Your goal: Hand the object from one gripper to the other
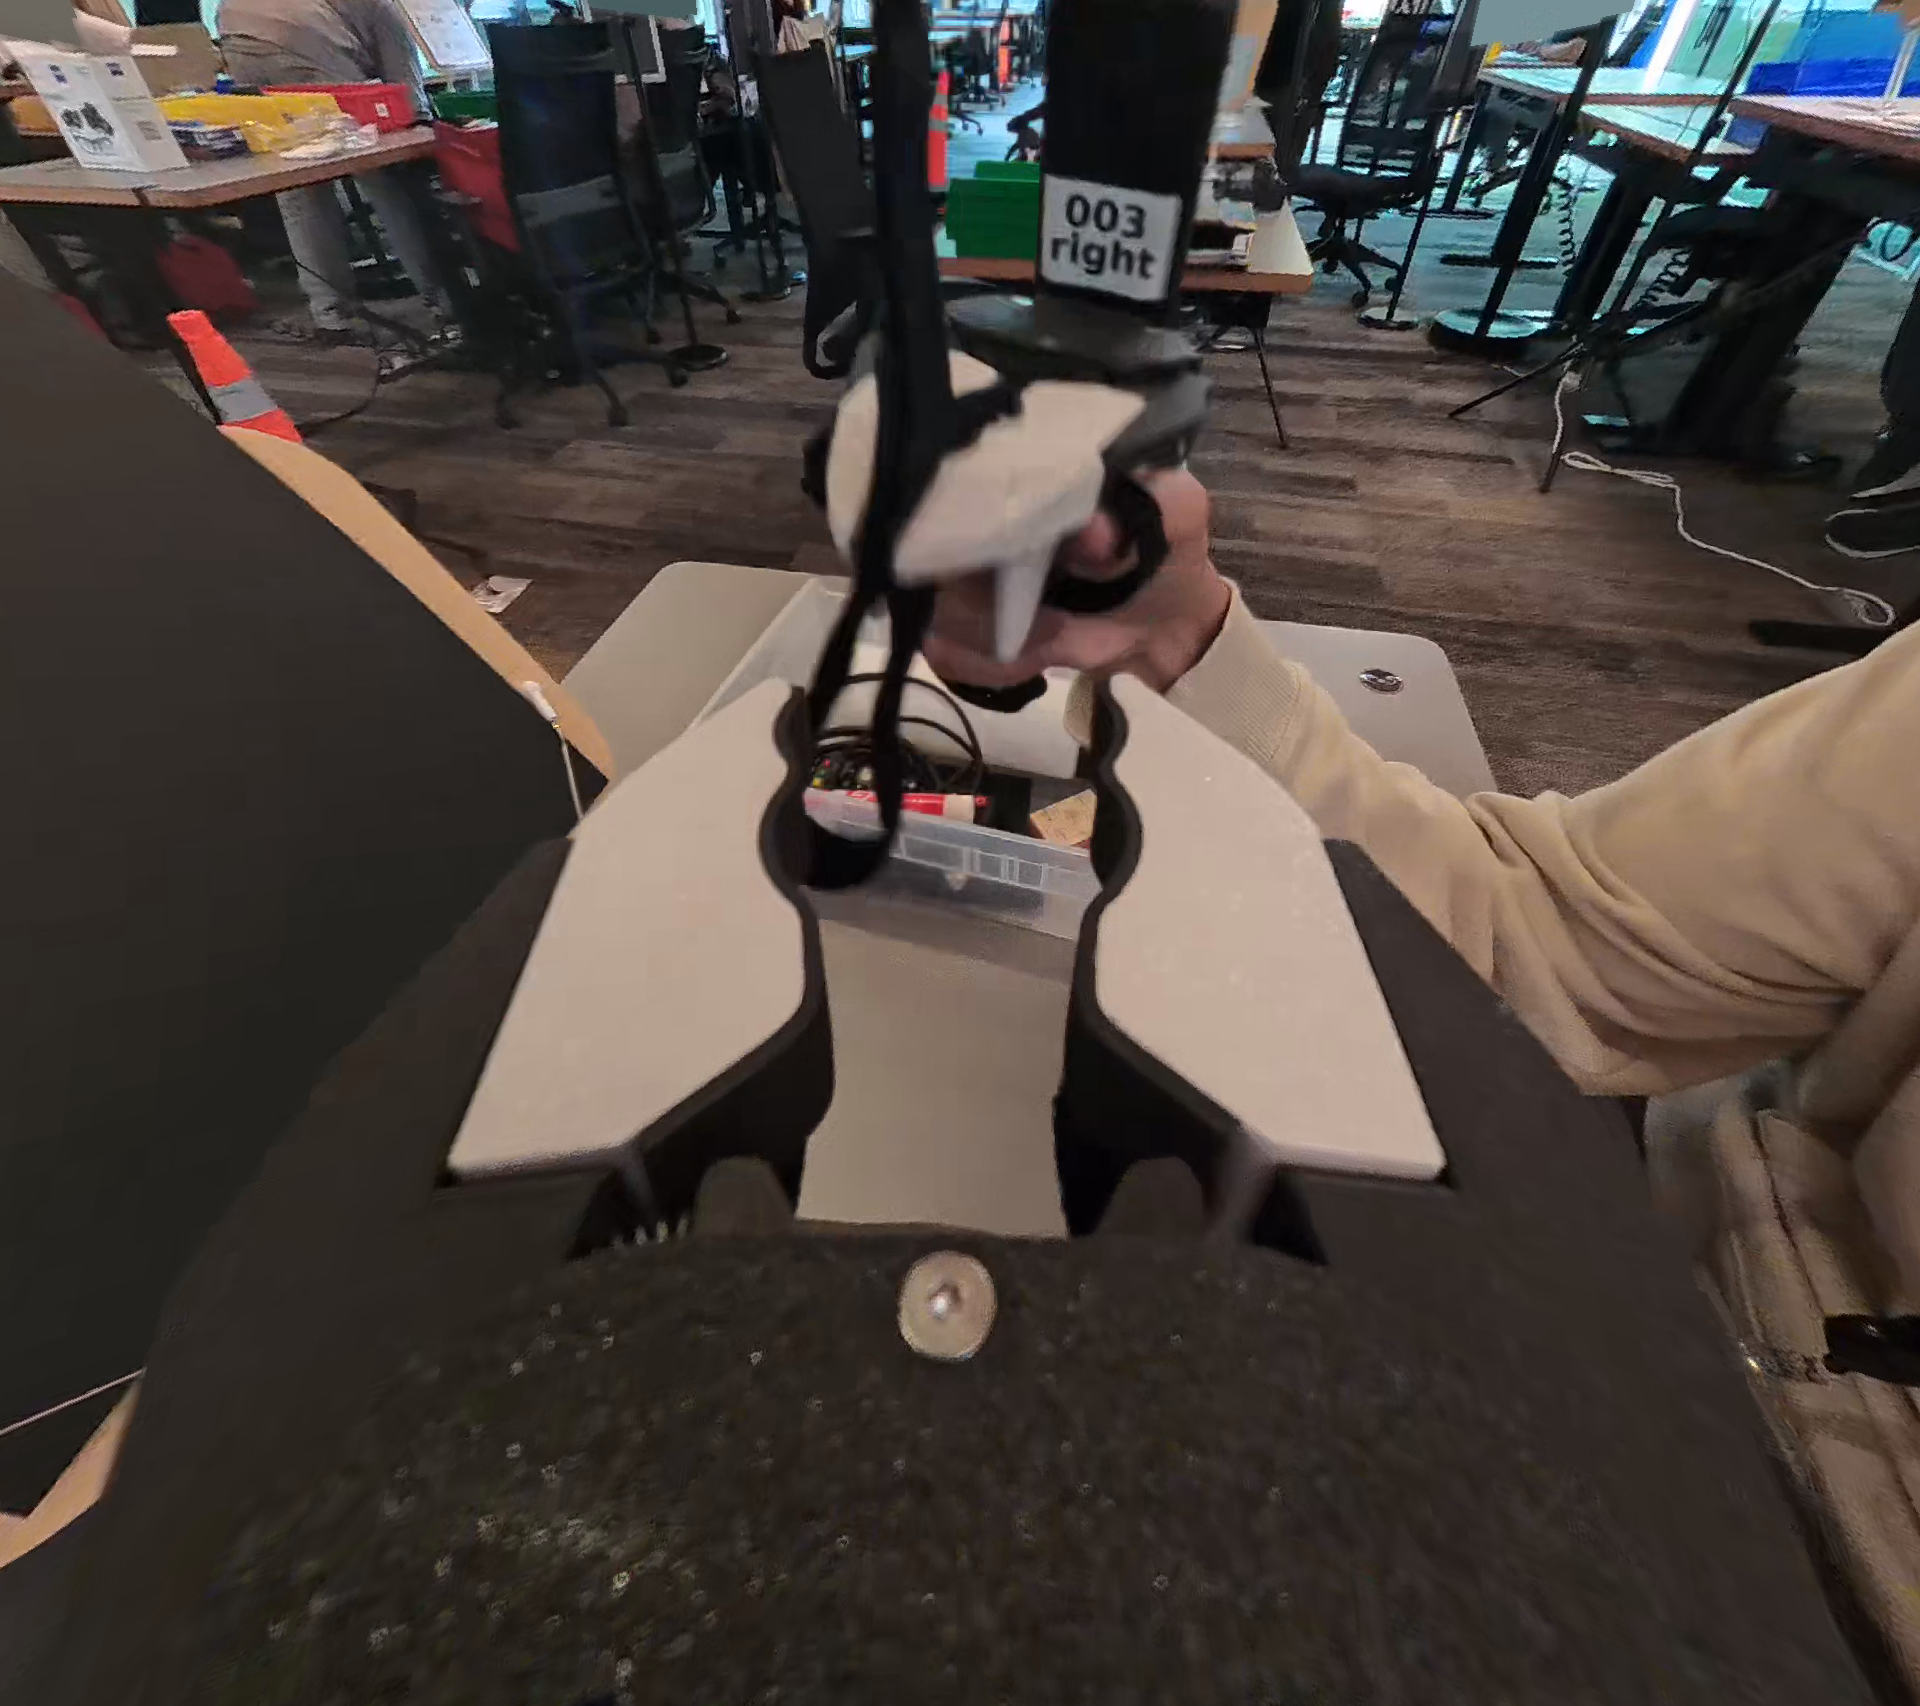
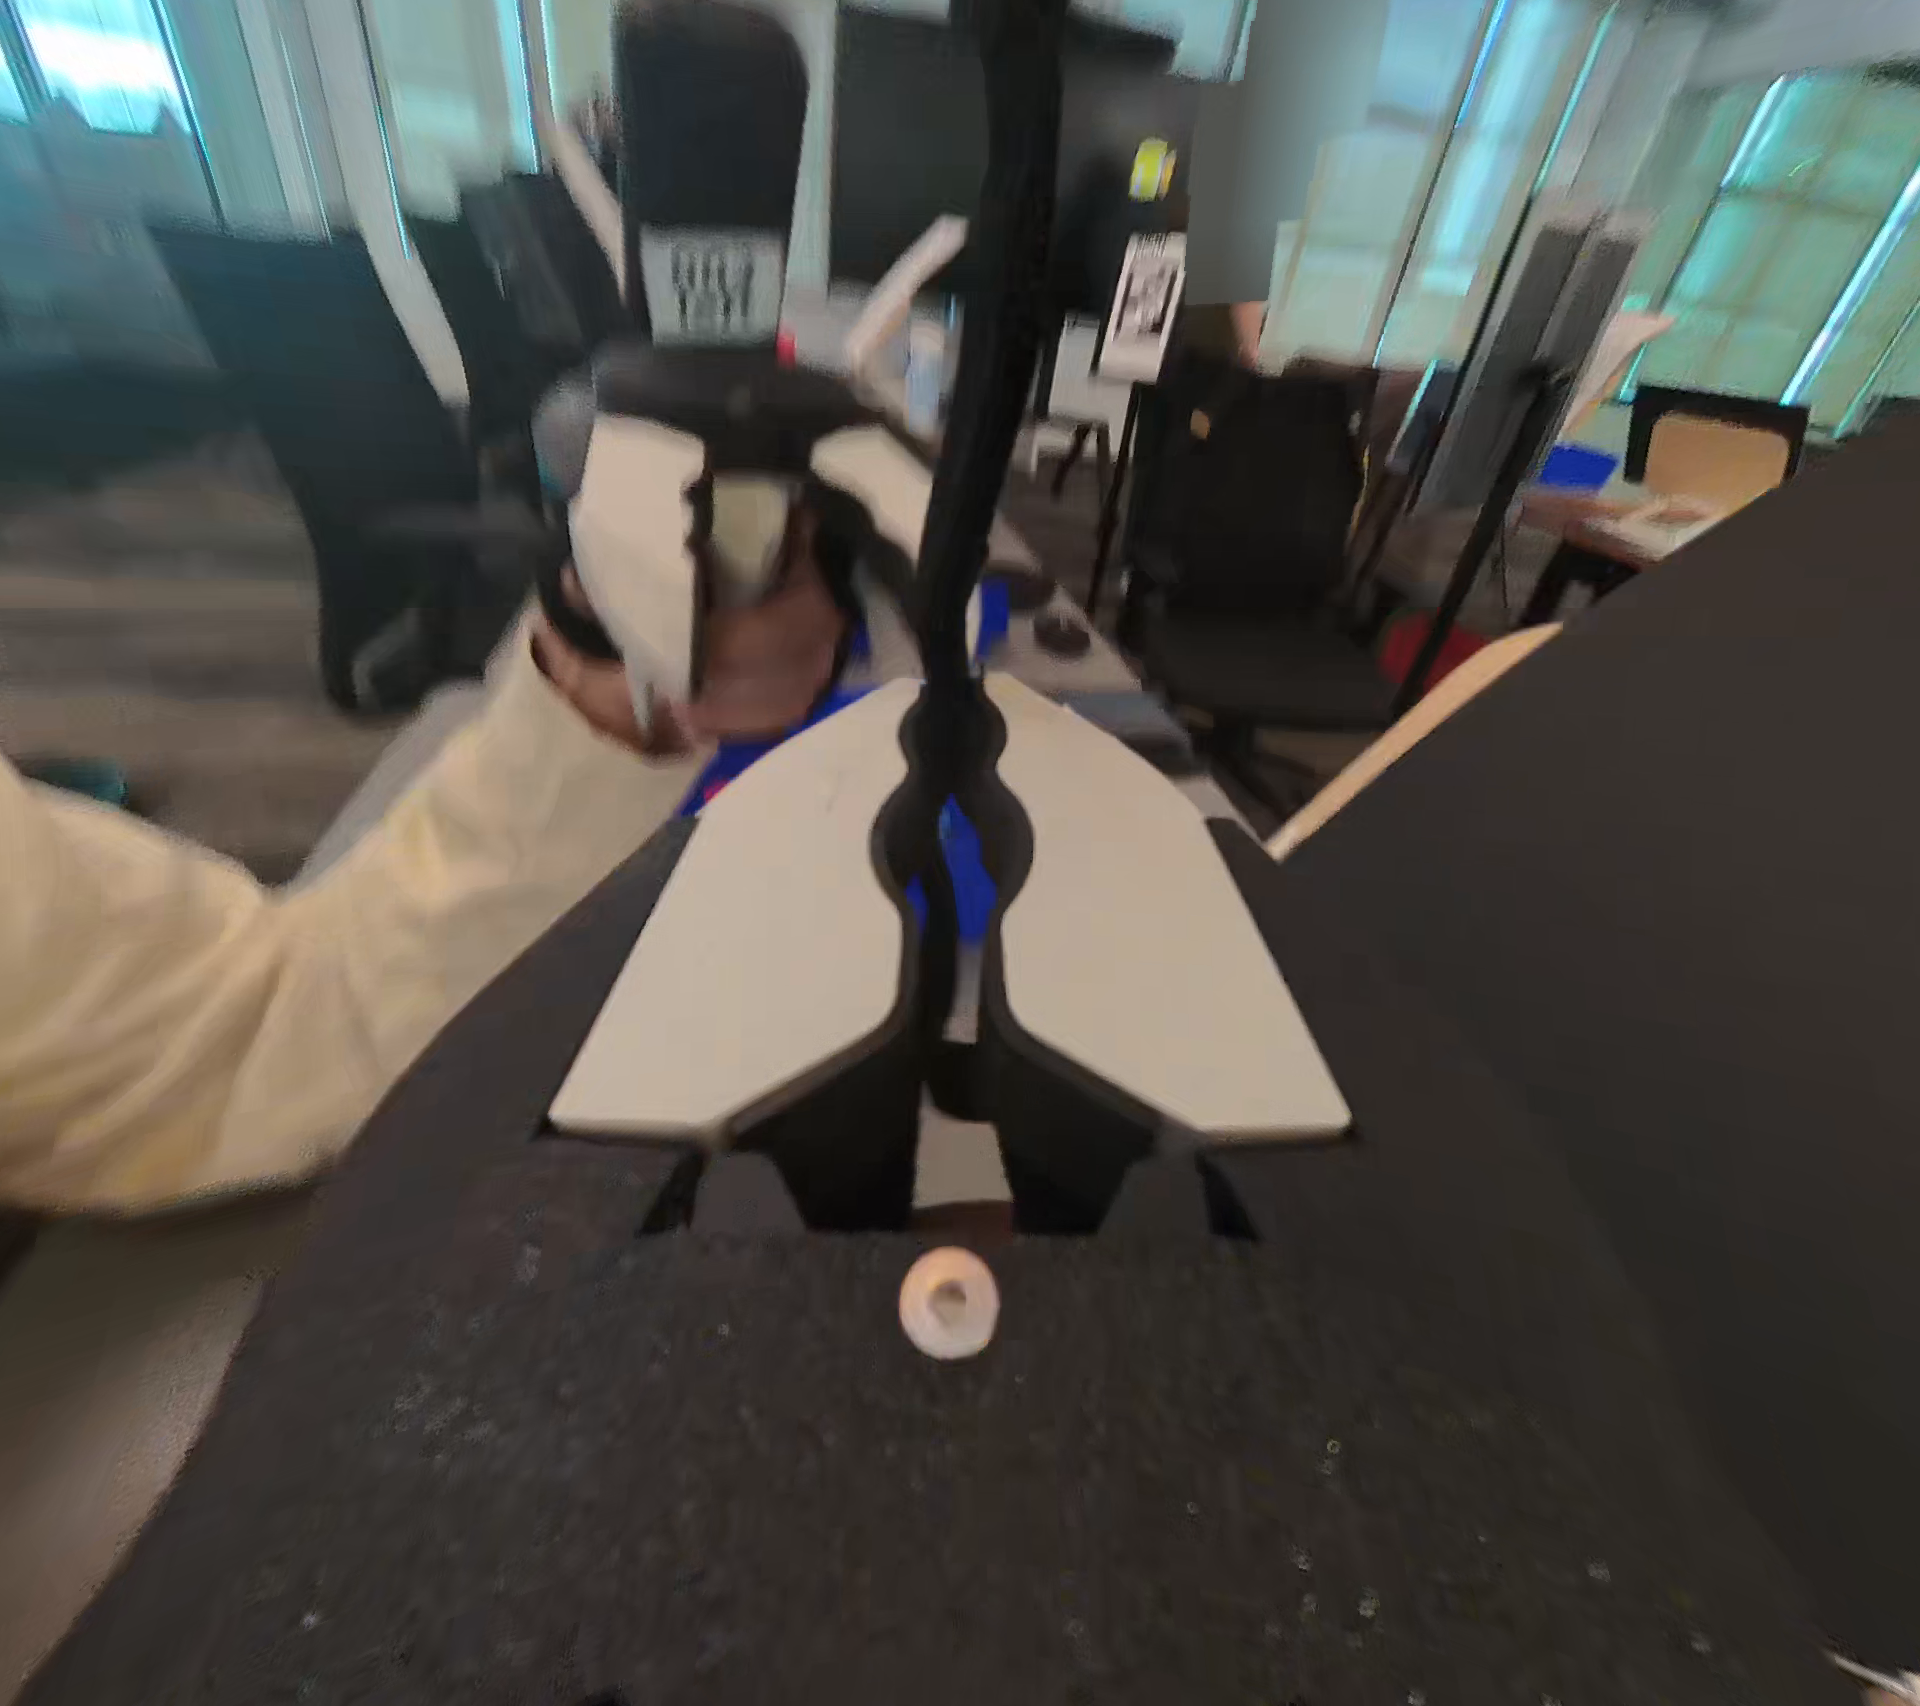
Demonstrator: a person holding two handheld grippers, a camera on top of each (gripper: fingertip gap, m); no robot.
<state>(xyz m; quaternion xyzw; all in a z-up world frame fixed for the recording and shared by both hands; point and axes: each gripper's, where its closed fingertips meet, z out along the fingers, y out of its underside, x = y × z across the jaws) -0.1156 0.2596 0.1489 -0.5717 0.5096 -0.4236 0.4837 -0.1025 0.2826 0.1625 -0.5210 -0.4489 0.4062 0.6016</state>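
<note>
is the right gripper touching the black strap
Touching. The right wrist view shows the right gripper shut on the black strap, its white fingers pressed against it on both sides.

A pale grey worktop [image 1: 1434,700] is seen below, set on a dark wood-patterned floor [image 1: 1455,534]. A clear plastic bin [image 1: 997,877] rests on it, and a small round metal fitting [image 1: 1380,680] lies at the far right.
</note>
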